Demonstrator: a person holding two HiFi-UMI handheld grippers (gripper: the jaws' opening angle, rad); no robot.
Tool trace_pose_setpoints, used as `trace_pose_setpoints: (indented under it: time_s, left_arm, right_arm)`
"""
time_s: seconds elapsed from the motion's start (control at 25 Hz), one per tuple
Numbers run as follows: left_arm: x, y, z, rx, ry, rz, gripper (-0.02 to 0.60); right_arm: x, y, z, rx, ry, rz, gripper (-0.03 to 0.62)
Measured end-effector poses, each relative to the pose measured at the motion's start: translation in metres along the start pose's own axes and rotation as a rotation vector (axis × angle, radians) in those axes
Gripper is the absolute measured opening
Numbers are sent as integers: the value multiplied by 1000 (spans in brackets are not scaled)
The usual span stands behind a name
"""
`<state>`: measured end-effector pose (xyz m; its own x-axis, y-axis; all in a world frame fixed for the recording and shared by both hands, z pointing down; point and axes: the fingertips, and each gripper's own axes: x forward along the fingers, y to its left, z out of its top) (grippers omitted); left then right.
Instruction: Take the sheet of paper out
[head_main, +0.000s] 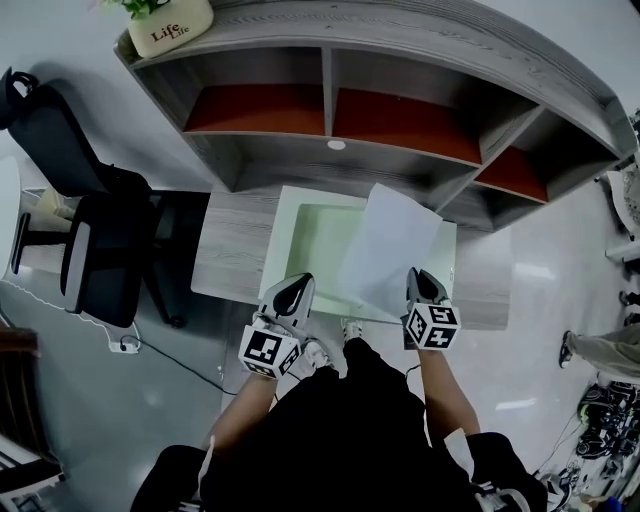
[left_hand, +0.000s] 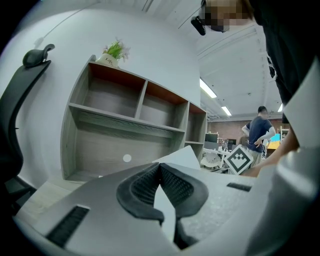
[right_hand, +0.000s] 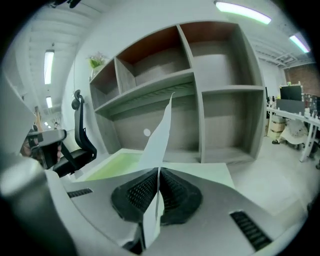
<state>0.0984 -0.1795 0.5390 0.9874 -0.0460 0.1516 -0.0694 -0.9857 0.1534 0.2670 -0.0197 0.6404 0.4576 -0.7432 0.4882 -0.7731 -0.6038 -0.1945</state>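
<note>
Right gripper (right_hand: 159, 172) clamped on the sheet of paper (head_main: 390, 250) by one edge, left gripper (left_hand: 160, 167) closed on nothing: held one-sided, the sheet may slip, crease or tear.

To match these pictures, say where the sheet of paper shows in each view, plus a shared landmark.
Head view: sheet of paper right of centre, above the right gripper.
Left gripper view: white corner just above the jaws.
Right gripper view: edge-on, rising from the jaws, centre.
Shared landmark: white round spot on the back of the shelf.
</note>
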Motion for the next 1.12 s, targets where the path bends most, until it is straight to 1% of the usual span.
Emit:
trace_pose_setpoints:
  time_s: [0.24, 0.48, 0.6, 0.72, 0.92, 1.12]
  left_arm:
    - [-8, 0, 2, 32, 5, -13, 6]
    - [-11, -9, 15, 60, -29, -42, 6]
    - [-10, -13, 24, 77, -48, -57, 6]
    - [-11, -16, 37, 87, -75, -67, 6]
    - [-17, -12, 61, 70, -145, -45, 6]
    - [-20, -20, 75, 80, -182, -67, 6]
  right_arm:
    - [-30, 15, 31, -27, -132, -21, 23]
    - [-70, 32, 68, -157, -281, -46, 23]
    - [-88, 40, 88, -194, -351, -51, 23]
    - [-107, 47, 106, -204, -415, -54, 23]
    - [-132, 64, 137, -241, -510, -57, 23]
    - [-151, 75, 158, -265, -585, -62, 23]
